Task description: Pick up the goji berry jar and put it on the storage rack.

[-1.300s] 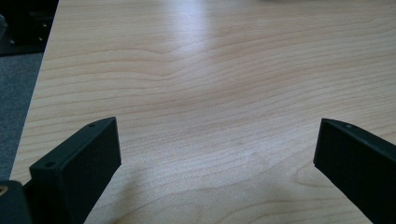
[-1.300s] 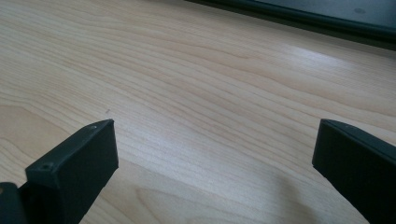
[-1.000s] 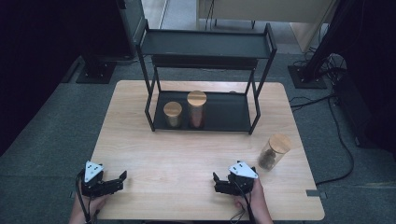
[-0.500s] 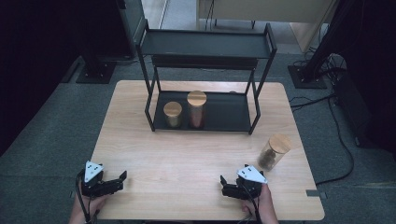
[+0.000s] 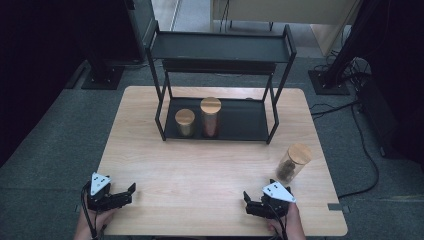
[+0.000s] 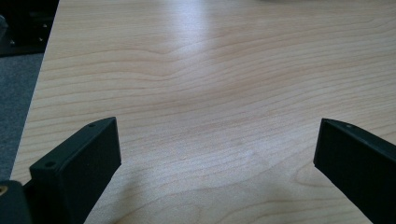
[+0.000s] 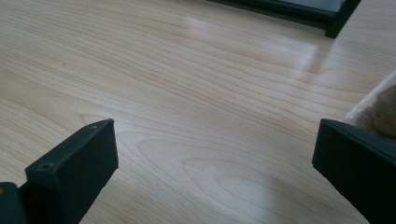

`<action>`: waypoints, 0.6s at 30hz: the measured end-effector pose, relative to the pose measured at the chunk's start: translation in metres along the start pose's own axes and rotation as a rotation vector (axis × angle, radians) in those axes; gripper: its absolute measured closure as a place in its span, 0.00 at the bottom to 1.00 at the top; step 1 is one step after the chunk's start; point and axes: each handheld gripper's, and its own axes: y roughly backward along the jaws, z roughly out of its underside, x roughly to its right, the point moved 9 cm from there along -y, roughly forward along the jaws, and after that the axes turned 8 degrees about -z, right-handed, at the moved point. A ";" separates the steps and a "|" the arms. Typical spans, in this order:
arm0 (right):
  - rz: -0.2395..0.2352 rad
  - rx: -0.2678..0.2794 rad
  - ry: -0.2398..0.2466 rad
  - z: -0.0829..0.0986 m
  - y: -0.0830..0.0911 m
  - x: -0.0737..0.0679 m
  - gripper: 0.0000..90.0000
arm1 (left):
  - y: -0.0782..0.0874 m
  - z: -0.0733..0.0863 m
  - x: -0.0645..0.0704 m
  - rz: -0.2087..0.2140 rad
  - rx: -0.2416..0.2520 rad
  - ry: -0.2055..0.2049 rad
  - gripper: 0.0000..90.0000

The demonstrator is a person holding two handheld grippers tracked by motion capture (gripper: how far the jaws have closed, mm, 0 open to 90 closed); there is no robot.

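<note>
At lower right of the high view, the right gripper (image 5: 248, 202) sat released near the glass jar (image 5: 292, 164); the left gripper (image 5: 131, 192), lower left, gaped too.

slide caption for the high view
Two open grippers, left gripper and right gripper, rest near a lidded jar beside the rack.

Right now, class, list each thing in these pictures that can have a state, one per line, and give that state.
Left gripper: open, jaws wide apart, holding nothing, low over the table.
Right gripper: open, holding nothing.
Jar on the table: upright, wooden lid on, dark contents inside, untouched.
Short jar: upright on the rack's bottom shelf, lid on.
Tall jar: upright beside it, lid on.
Rack: standing, nothing visible on the top shelf.
</note>
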 end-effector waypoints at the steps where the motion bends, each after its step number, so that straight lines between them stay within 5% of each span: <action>1: 0.000 0.002 -0.006 0.001 0.002 0.003 0.00 | 0.000 0.000 0.000 0.000 0.000 0.000 0.01; 18: 0.002 0.002 -0.035 0.014 0.023 0.027 0.00 | 0.000 0.000 0.000 -0.002 0.000 0.000 0.01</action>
